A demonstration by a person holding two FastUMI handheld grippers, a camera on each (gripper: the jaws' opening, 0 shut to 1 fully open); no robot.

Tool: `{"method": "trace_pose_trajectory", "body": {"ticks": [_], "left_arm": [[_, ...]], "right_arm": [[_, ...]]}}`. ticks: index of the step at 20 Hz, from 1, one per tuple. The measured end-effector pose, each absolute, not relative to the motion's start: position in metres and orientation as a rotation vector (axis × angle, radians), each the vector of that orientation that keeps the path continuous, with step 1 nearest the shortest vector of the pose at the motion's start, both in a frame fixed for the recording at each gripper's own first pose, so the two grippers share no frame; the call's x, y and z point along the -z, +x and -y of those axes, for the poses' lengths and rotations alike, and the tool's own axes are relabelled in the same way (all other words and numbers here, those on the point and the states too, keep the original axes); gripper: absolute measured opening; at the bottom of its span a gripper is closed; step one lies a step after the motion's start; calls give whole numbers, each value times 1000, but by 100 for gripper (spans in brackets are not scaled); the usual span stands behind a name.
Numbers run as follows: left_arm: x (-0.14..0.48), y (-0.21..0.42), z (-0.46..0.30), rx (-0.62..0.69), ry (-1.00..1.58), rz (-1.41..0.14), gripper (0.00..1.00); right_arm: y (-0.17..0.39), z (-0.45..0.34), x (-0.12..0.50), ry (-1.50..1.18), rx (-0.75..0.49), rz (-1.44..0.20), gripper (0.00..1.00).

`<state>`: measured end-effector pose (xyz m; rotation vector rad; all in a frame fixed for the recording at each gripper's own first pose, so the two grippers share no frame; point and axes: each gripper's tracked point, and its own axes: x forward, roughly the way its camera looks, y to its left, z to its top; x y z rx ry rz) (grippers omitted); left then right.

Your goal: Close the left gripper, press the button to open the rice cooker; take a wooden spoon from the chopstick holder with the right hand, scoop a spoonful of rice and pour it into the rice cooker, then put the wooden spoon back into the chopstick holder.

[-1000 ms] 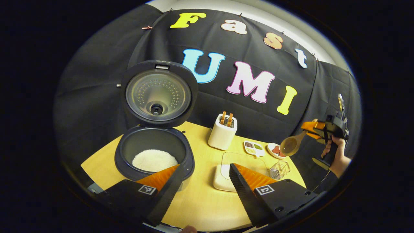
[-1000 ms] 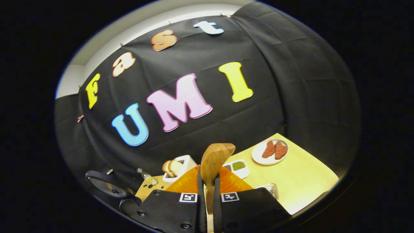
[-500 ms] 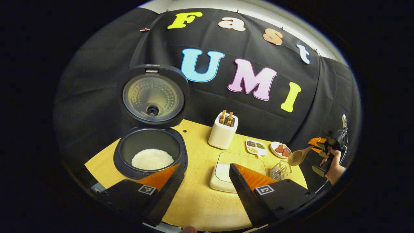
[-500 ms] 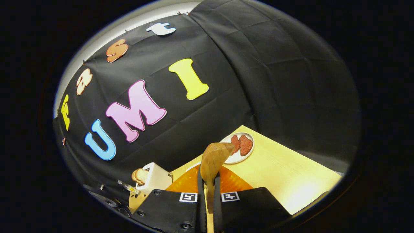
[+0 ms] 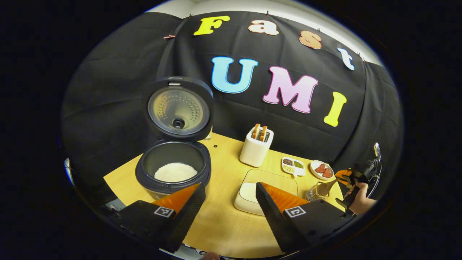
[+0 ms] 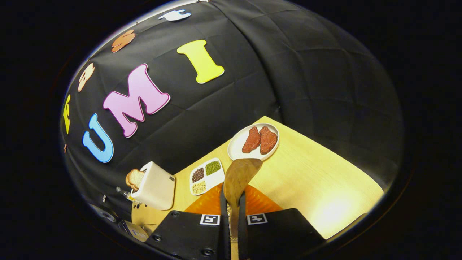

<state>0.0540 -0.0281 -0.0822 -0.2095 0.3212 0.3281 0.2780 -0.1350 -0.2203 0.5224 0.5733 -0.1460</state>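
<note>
right tool [image 6: 231, 220] grips wooden spoon [image 6: 236, 177] | left tool [image 5: 227, 209] wide | plate [image 6: 236, 144], toaster [image 6: 155, 186] beyond spoon

A staged booth kitchen: black cloth wall [image 5: 119, 90] behind a wooden table [image 5: 223, 224] bearing a toaster [image 5: 256, 150].

— What stands around the white toaster [image 5: 256, 151]?

— Two bread slices [image 5: 260, 132] stick up from its slots. Just right of it on the wooden table [image 5: 223, 224] lies a divided dish [image 5: 293, 165] of grains, and beyond that a plate of red meat [image 5: 322, 169].
</note>
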Motion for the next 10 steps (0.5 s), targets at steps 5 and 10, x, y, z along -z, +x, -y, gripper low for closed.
{"method": "trace_pose_trajectory", "body": {"ticks": [5,10], "left_arm": [[62,42,7,-454,-269,-243,95],[30,36,-28,-524,-226,-146,95]], "right_arm": [[283,132,239,558,146,-594,14],[283,127,230,560,127,-575,25]]}}
